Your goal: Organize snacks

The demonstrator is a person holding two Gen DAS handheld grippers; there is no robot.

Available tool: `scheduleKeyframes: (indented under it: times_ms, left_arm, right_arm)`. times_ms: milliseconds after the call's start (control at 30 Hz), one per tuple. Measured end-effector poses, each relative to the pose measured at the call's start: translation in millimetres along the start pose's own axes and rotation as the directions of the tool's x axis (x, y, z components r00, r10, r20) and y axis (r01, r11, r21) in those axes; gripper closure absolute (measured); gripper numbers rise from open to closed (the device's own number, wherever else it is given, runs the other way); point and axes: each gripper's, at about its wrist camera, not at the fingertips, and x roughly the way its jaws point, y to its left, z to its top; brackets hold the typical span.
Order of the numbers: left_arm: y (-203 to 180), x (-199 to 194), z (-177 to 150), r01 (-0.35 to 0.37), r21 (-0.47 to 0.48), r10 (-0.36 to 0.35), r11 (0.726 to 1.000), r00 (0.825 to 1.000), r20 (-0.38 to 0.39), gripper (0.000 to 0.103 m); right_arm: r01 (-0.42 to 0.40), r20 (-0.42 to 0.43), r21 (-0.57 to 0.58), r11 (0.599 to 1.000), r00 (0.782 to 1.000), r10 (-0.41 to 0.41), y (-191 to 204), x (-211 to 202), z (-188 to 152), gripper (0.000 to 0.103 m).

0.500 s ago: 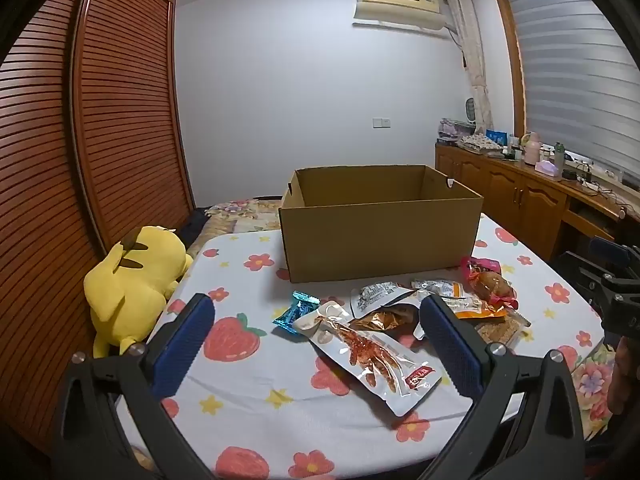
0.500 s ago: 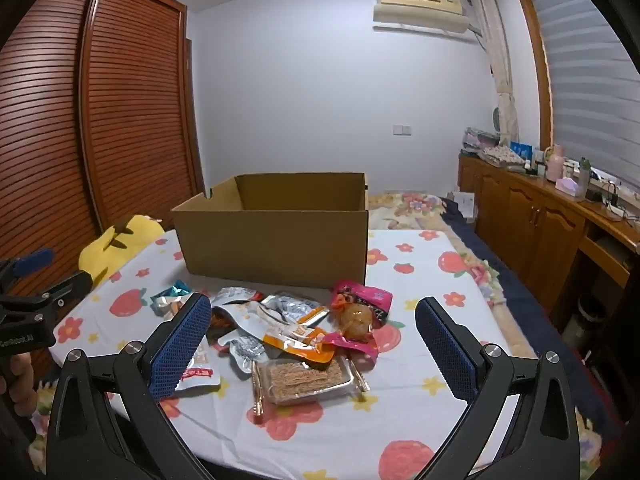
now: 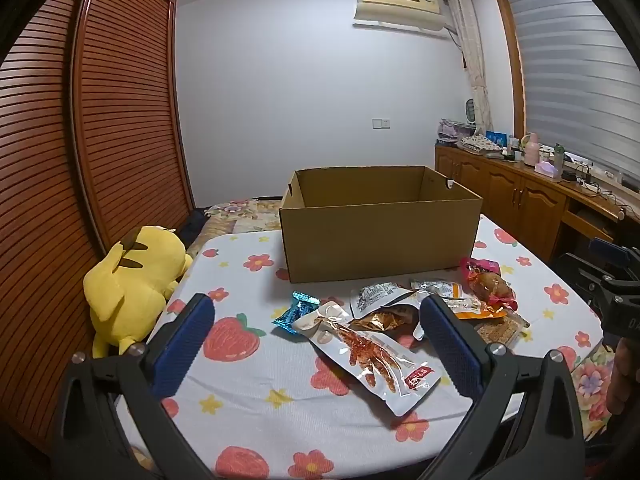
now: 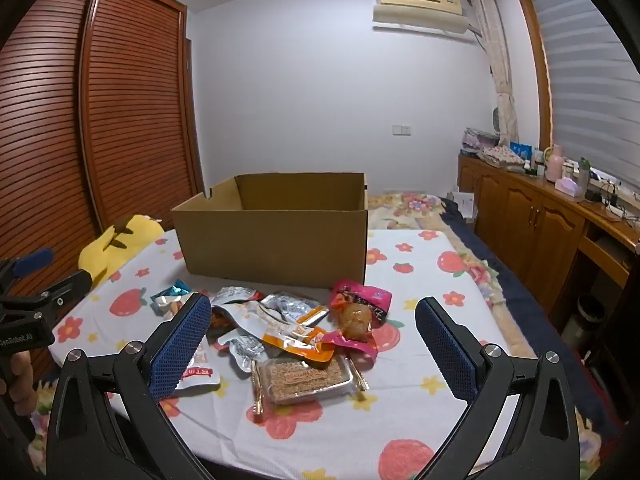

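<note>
Blue-padded, both tongs gape wide and hold nothing: left tongs [image 3: 316, 344], right tongs [image 4: 312, 340]. Between the left pair lies the chicken-foot pouch [image 3: 368, 354]; ahead of the right, the sesame bar tray [image 4: 304, 378]. Beyond stands the cardboard box [image 4: 276, 236]. The slick, overlapping packets may slip or drag neighbours off the worktop [image 4: 420, 412].

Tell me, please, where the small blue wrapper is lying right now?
In the left wrist view the blue wrapper lies on the table, at the left end of the snack pile, just in front of the box.
</note>
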Motion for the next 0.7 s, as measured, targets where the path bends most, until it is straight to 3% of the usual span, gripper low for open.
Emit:
scheduleKeyframes:
  times_ms: [700]
  left_arm:
    - [-1.7,-2.0,3.2,0.001,0.0,-0.001,1.0,1.0,0.004,0.0]
  right_arm:
    - [-0.002,0.001,0.0,1.0,1.0,0.002,0.8,-0.6,0.5,0.0]
